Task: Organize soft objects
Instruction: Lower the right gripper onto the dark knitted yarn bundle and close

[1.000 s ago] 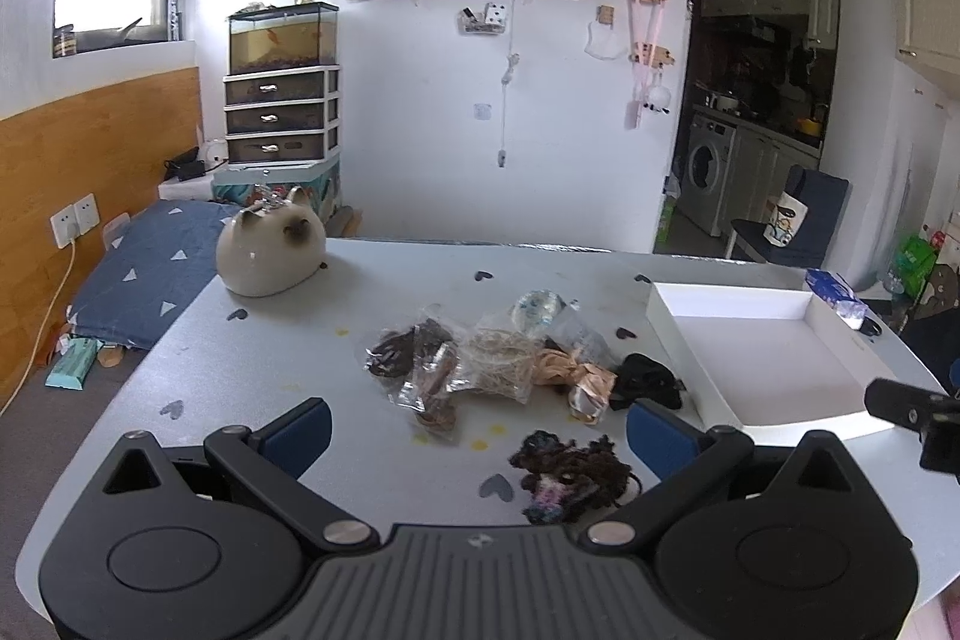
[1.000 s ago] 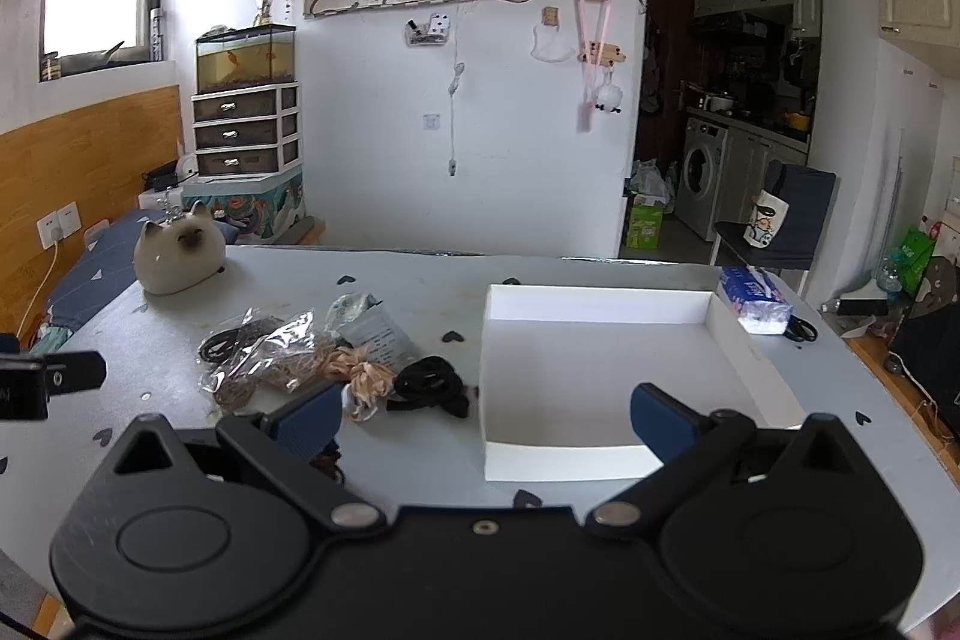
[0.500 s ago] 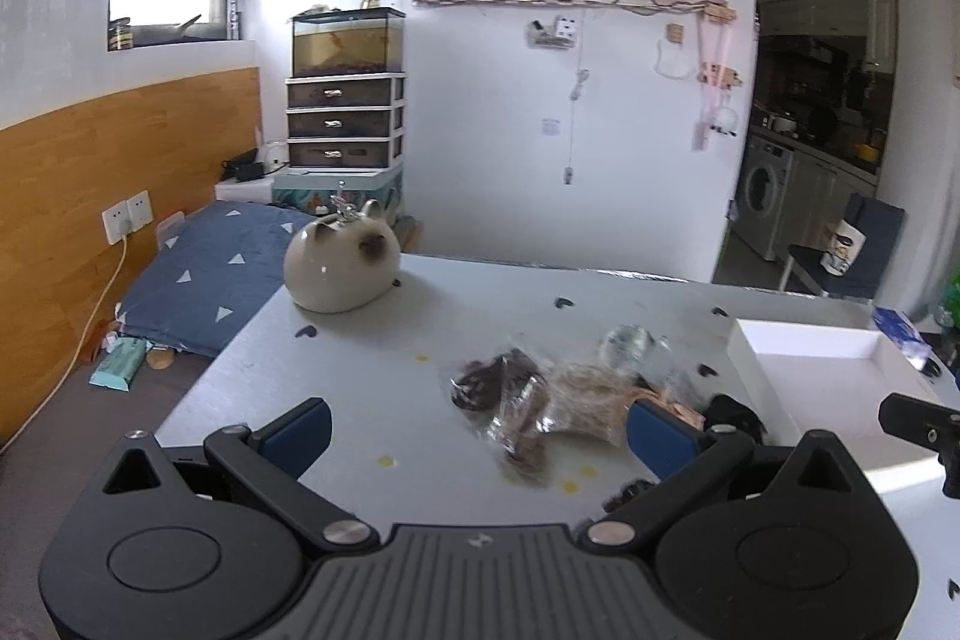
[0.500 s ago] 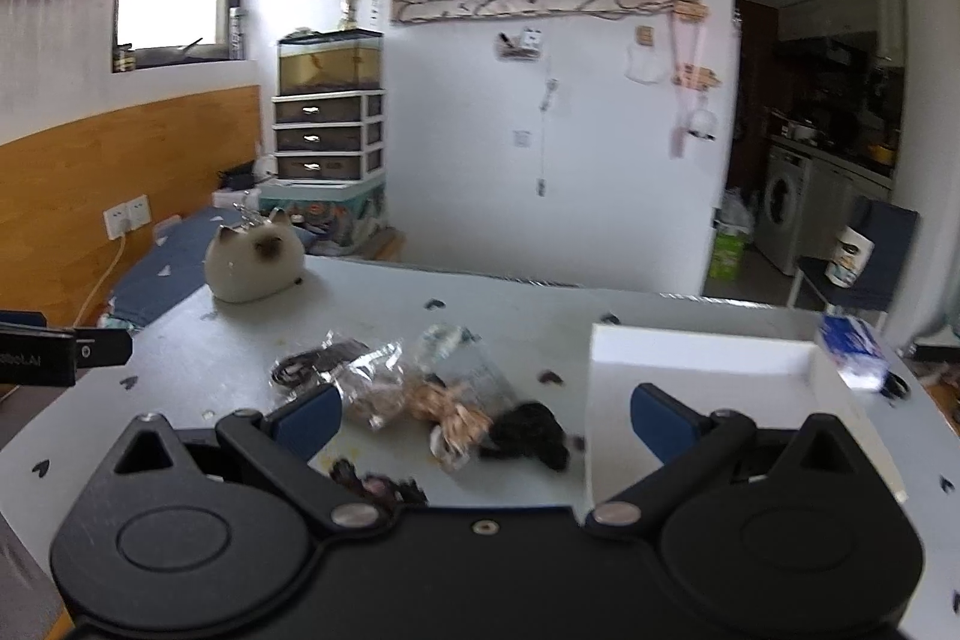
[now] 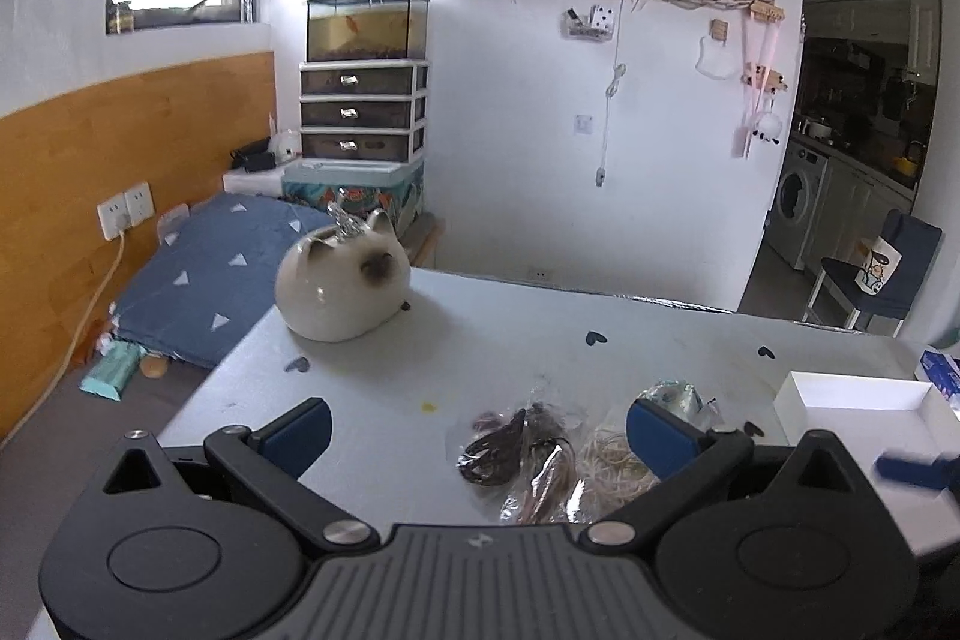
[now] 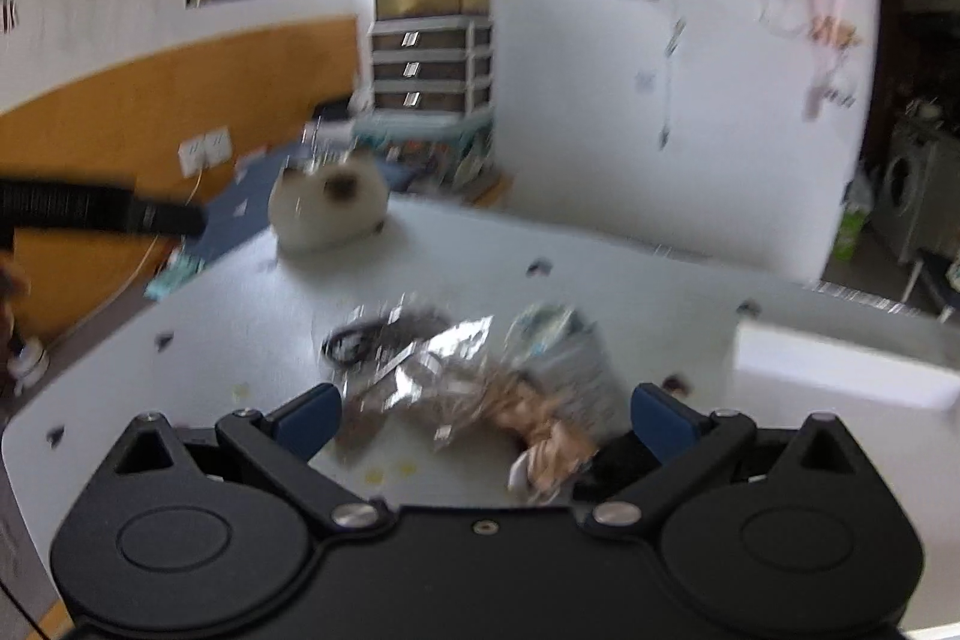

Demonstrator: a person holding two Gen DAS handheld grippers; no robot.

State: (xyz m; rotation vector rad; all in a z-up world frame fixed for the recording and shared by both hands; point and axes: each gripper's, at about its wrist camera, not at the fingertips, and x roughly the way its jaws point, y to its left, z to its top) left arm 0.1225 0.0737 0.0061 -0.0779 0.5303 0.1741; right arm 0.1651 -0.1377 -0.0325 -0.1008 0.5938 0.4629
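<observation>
The crinkly plastic bags [image 6: 456, 370] of soft bits overlap in a loose pile, so a pinch could drag a neighbour along or slip off the film. The right claw [image 6: 483, 415] gapes wide and empty with the pile just ahead between its fingers. The left claw [image 5: 477, 436] is likewise wide and empty above the desk [image 5: 510, 334], with the pile ahead to its right and the white box [image 5: 864, 400] farther right.
</observation>
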